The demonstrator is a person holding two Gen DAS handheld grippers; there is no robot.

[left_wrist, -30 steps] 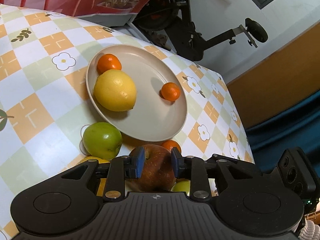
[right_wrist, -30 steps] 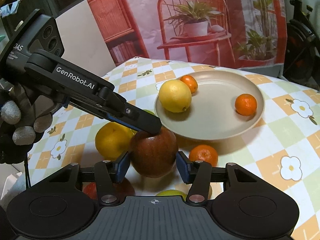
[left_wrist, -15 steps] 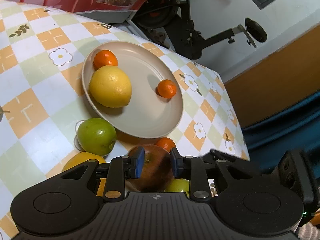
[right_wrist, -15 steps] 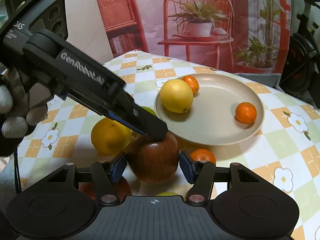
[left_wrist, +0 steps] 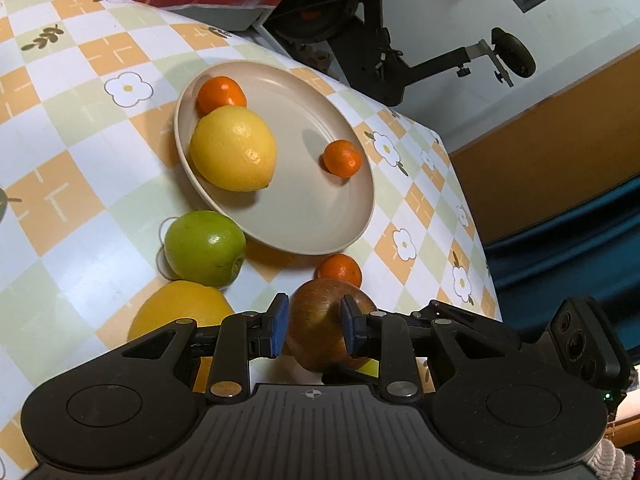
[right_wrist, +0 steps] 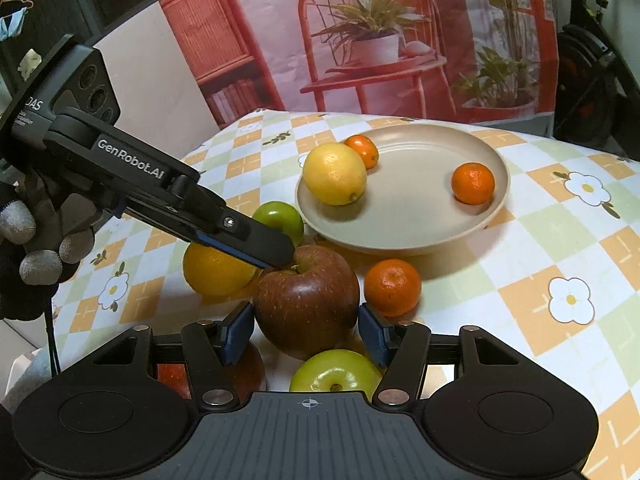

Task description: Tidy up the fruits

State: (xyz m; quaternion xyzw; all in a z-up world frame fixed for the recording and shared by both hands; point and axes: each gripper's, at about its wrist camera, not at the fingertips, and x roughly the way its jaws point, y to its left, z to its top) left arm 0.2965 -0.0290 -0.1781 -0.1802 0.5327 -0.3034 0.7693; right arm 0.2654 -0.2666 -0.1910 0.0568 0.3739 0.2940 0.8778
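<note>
Here the right wrist view alone takes in the person's gloved hand [right_wrist: 36,248] at far left, wrapped round the left gripper [right_wrist: 280,255], which slants down so that its tips rest in the stem hollow of the red apple [right_wrist: 306,296]. Left of that apple a yellow-orange citrus [right_wrist: 216,272] and a green apple [right_wrist: 280,220] sit on the checked tablecloth [right_wrist: 560,240]. A second green apple [right_wrist: 336,372] and a reddish fruit [right_wrist: 248,368] show only here, close under the right gripper [right_wrist: 306,332]. The left wrist view instead looks straight down between its own blue pads. They stand a narrow way apart over the apple's crown, not clamped across it. It also shows an exercise bike [left_wrist: 380,52] beyond the table's far edge. The red apple stands upright on the cloth in front of the plate [right_wrist: 400,220], stem end up and its core axis vertical. The right gripper's jaws have just been opening with the apple between them, and its pads now sit just beside the apple's flanks, released. To the right lies a loose mandarin [right_wrist: 392,286], just beside the apple. On the plate the lemon [right_wrist: 334,174] lies on its side, its long axis running from upper left to lower right in the right wrist view, with its nub pointing at the plate's middle. One small mandarin [right_wrist: 362,150] touches it behind, and another [right_wrist: 473,183] sits alone toward the right rim.
</note>
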